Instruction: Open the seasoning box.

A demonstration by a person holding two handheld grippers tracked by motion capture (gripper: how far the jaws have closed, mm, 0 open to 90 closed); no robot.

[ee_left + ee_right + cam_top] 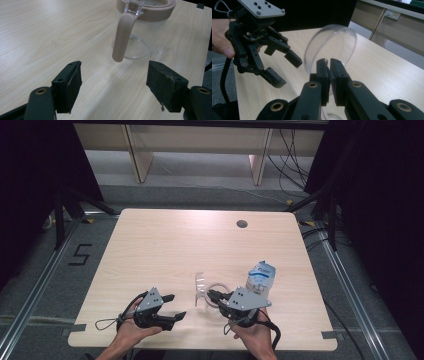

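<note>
At the near edge of a pale wooden table [150, 245], we see a person working two hand-held grippers over a clear glass pitcher [140, 37]. In the right gripper view, the right gripper [329, 65] has its jaws pinched tight on the rim of a clear round lid [330, 47], which stands on edge and tilted in the middle of the frame. The left gripper [113, 82], lower left of centre in the high view, has its jaws spread wide with nothing between them; its own view shows the pitcher at upper right of the frame, upright on the table, its beige handle [122, 35] turned toward the jaws and clear of them. In the high view, a crumpled plastic bag [261, 277] with blue print lies right of centre, just beside the right gripper.
</note>
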